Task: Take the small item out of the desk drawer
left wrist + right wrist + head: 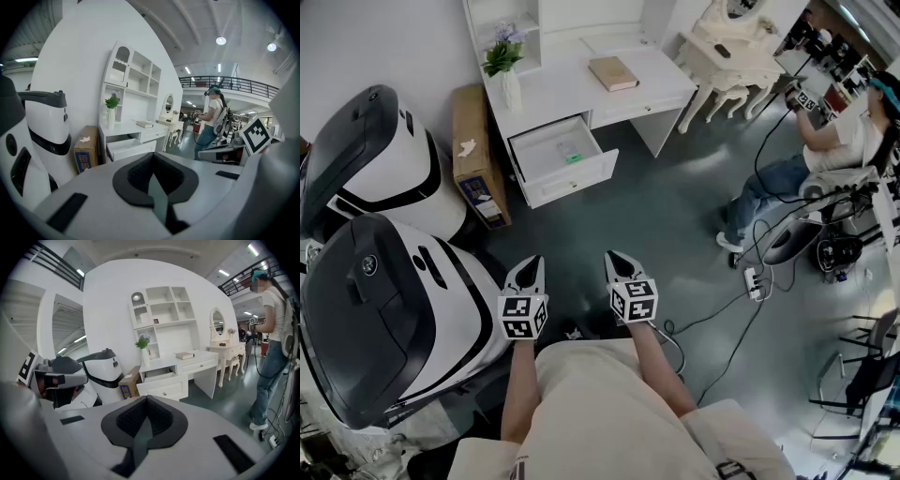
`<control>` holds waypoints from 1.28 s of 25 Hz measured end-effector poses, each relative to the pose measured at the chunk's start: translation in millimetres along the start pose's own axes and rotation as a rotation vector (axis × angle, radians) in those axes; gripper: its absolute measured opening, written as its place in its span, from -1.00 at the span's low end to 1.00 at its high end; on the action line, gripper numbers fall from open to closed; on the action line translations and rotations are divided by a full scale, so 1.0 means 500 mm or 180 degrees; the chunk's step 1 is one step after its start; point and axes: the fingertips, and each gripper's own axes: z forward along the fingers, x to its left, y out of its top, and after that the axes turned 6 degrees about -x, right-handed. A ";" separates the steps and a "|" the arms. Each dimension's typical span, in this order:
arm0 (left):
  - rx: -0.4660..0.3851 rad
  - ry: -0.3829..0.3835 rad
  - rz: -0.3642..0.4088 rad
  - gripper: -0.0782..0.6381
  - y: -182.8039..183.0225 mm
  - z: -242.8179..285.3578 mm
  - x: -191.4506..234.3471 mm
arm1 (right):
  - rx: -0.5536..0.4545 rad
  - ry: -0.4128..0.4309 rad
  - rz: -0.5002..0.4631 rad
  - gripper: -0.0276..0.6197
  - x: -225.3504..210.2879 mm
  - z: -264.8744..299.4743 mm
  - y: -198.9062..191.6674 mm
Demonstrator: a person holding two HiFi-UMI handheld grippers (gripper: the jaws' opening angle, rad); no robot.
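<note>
While the left tool [531, 270] and the right tool [617, 264] hang side by side at lower centre of the head view, both are clenched on nothing, their ribbed black pads [129, 420] meeting in a V. Well apart from them, the small green item [573, 157] lies flat in the open, boxy white drawer [574, 180] at upper centre, under the smooth white tabletop [567, 89].
</note>
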 end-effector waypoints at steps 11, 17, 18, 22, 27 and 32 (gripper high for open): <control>-0.0027 -0.0065 -0.0007 -0.74 0.004 -0.005 0.016 | 0.0000 -0.0107 -0.0021 -0.84 0.010 0.009 0.001; -0.0050 -0.0015 -0.0106 -0.74 0.005 -0.008 0.044 | -0.0059 -0.0148 0.0068 -0.84 0.011 0.019 0.014; -0.0055 -0.0003 -0.0126 -0.74 0.004 -0.007 0.046 | -0.0055 -0.0103 0.0066 -0.84 0.014 0.022 0.014; -0.0077 0.0032 -0.0177 -0.74 -0.002 0.007 0.062 | -0.0013 0.0001 -0.0026 -0.84 0.021 0.049 0.012; -0.0062 0.0164 -0.0262 -0.74 -0.003 0.036 0.118 | 0.0029 0.0099 -0.0059 -0.84 0.025 0.120 0.026; -0.0033 0.0307 -0.0347 -0.74 0.000 0.092 0.177 | -0.0185 0.0374 0.0075 -0.84 0.024 0.200 0.078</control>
